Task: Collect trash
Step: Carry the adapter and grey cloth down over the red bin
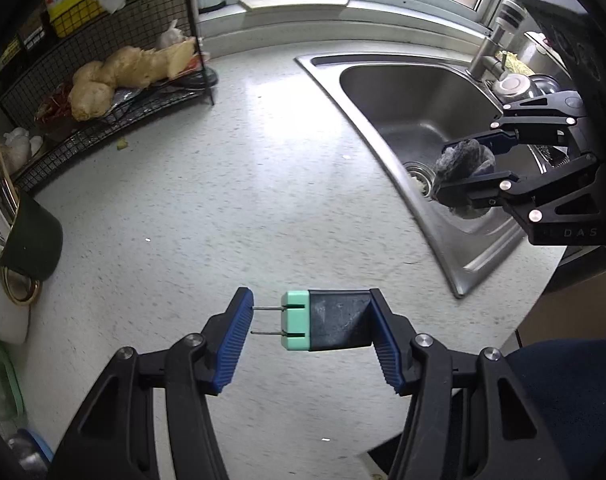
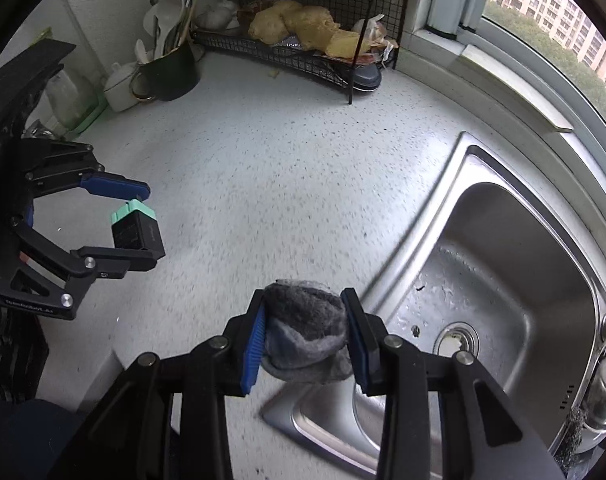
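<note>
The left gripper is pinching a black plug adapter by its prongs and base above the worktop. The right gripper is squeezing a grey scouring wad beside the sink. The thin prongs could be slipping off the ribbed finger, dropping the adapter.

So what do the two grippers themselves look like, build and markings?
Both match: the left gripper and right gripper have black plastic linkage arms with silver rivets and ribbed blue finger pads. White lettering marks each body, partly readable as "DAS". No cables visible.
</note>
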`<state>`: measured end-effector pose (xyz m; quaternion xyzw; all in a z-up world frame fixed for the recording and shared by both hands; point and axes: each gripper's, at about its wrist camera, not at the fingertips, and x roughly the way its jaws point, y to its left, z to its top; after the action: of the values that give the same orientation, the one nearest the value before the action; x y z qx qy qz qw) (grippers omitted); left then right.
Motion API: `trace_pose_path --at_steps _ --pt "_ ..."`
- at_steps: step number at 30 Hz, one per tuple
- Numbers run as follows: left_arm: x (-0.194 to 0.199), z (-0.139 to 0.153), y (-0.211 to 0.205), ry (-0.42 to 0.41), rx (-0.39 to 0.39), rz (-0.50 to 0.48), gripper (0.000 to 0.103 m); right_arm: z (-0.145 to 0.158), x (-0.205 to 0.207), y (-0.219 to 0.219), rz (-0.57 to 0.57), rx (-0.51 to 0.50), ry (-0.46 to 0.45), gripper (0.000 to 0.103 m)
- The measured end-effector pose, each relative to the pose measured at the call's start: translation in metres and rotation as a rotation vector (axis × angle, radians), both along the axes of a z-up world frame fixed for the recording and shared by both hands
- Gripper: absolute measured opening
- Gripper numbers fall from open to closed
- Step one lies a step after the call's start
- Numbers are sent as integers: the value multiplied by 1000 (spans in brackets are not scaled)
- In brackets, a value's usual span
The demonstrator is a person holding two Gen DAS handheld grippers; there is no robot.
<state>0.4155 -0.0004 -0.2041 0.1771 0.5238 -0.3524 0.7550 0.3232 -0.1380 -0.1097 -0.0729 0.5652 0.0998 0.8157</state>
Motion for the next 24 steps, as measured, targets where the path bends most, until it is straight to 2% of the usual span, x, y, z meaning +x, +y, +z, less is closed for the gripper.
trace_pose_path --at_steps 9,17,21,24 --pt "-81 24 -40 -54 8 18 55 23 -79 -34 29 9 -63 34" --pt "-162 34 -73 -103 34 82 55 28 -143 -53 85 36 -114 34" --pt "-203 38 -86 -119 38 119 55 28 -176 -60 122 64 -120 34" --pt "-225 39 -93 -103 31 152 55 23 -193 -61 145 68 -101 34"
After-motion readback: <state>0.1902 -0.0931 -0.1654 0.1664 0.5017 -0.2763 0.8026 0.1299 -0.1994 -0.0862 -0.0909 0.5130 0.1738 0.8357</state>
